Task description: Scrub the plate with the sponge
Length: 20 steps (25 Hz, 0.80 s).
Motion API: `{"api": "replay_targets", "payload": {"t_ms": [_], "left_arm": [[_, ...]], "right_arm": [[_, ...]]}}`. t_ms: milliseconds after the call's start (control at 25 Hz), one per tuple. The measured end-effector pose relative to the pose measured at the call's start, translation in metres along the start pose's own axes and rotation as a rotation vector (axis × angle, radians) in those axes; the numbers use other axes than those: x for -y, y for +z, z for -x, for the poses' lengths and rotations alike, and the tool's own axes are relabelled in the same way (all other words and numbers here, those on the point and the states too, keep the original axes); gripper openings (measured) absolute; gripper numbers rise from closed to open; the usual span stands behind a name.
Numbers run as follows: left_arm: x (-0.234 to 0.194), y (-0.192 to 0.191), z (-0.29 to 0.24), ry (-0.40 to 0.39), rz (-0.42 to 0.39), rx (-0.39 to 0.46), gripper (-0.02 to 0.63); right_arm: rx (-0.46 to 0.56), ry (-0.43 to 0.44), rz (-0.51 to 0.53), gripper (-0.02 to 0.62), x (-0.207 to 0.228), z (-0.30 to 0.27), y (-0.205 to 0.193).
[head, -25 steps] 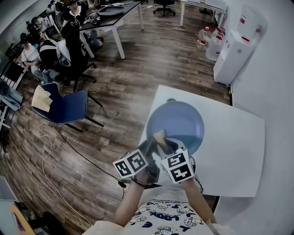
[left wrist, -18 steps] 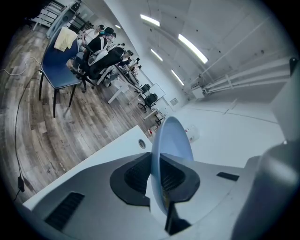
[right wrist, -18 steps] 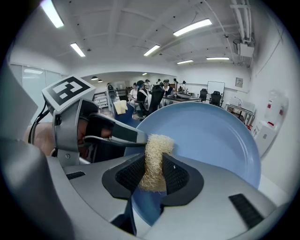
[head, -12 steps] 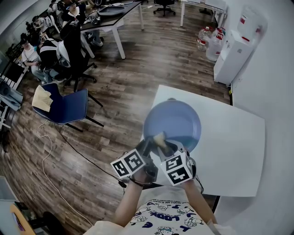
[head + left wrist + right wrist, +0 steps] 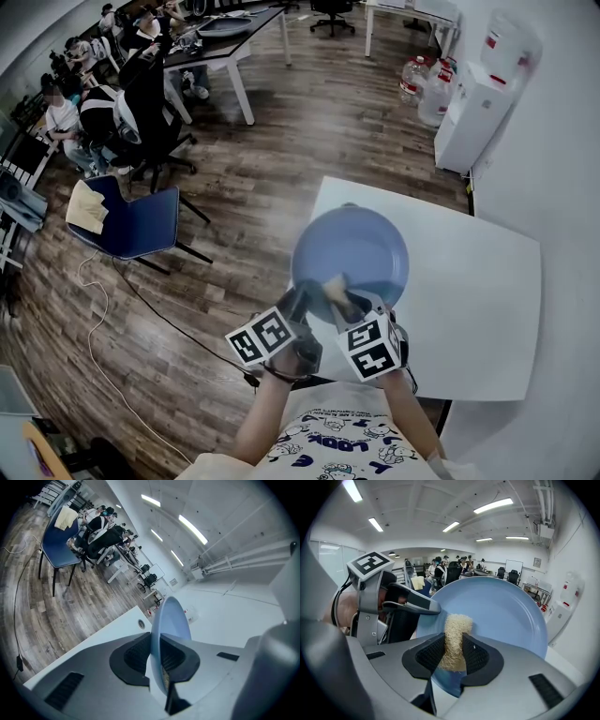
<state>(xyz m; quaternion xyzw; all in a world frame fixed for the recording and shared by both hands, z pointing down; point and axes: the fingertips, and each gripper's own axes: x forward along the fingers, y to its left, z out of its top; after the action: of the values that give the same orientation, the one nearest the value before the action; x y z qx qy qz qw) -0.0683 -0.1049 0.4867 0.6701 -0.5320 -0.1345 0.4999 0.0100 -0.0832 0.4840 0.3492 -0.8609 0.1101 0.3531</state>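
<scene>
Blue plate (image 5: 361,246) sits over the near left part of the white table (image 5: 478,291), its left side overhanging the table edge. Left gripper (image 5: 153,651) has its jaws closed on the plate's near rim, one pad on each face. Right gripper (image 5: 451,652) has its jaws partly closed on a tan fibrous sponge (image 5: 453,634), pads pressing both sides. The sponge's far end lies against the plate's inner face, close to the near rim. Both grippers are just beside each other at the plate's near edge.
</scene>
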Motion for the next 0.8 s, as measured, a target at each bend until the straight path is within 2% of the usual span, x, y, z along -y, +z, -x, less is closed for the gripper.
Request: {"api": "replay_targets", "payload": {"t_ms": [800], "left_arm": [[0.01,-0.001,-0.004,-0.041,-0.027,-0.015,0.034]], "right_arm": [[-0.004,-0.145,-0.123,0.118,0.07,0.022,-0.028]]}}
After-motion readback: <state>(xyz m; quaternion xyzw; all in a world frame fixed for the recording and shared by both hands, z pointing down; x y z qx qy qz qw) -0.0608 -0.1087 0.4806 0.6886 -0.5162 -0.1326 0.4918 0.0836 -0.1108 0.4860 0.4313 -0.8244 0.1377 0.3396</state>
